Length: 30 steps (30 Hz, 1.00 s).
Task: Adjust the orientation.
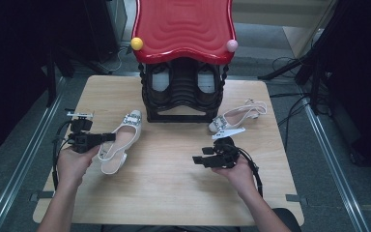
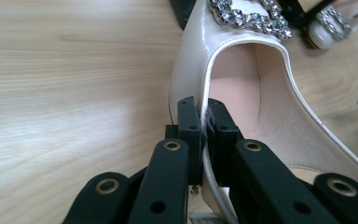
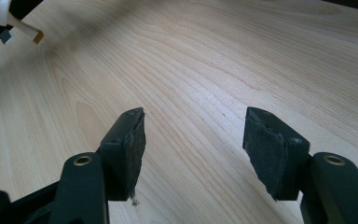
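While the black shoe rack (image 1: 182,94) under its red wavy top waits at the back of the desk (image 1: 174,193), the job looks like carrying the cream slingback shoe (image 1: 121,140), lying just left of the rack's front, up to it. The left gripper (image 1: 107,137) has its fingers (image 2: 189,135) clamped on the shoe's side wall; keep that pinch firm and lift level, or the thin edge may slip. The right gripper (image 1: 196,160), in front of the rack, holds its fingers (image 3: 128,149) apart, gripping nothing. The second shoe (image 1: 236,116) lies right of the rack.
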{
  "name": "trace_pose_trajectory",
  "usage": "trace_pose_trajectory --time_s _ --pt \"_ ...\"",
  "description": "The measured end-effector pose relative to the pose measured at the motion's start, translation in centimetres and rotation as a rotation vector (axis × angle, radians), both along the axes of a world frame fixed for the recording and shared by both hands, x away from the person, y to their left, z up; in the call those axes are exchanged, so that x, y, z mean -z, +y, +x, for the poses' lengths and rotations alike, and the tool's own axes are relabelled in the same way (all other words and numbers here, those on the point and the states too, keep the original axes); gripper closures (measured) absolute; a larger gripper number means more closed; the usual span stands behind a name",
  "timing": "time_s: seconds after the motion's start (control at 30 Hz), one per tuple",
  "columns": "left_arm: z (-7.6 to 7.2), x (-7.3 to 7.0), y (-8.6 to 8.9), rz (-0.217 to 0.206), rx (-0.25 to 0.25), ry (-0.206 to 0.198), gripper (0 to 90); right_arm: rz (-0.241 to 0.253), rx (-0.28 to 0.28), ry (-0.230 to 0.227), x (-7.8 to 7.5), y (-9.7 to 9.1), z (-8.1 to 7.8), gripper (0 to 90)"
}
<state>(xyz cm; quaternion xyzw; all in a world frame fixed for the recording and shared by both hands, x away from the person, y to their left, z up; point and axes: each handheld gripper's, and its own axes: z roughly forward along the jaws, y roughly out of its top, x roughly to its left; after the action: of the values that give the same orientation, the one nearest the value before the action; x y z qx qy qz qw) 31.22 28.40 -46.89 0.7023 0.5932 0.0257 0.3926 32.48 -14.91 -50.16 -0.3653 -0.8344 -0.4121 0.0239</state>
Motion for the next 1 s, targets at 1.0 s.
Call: trace_pose_trajectory --time_s 1.0 --pt "1.3 1.4 -10.1 -0.045 0.247 0.026 85.4 -0.003 0.04 -0.003 0.1 -1.0 -1.2 40.9"
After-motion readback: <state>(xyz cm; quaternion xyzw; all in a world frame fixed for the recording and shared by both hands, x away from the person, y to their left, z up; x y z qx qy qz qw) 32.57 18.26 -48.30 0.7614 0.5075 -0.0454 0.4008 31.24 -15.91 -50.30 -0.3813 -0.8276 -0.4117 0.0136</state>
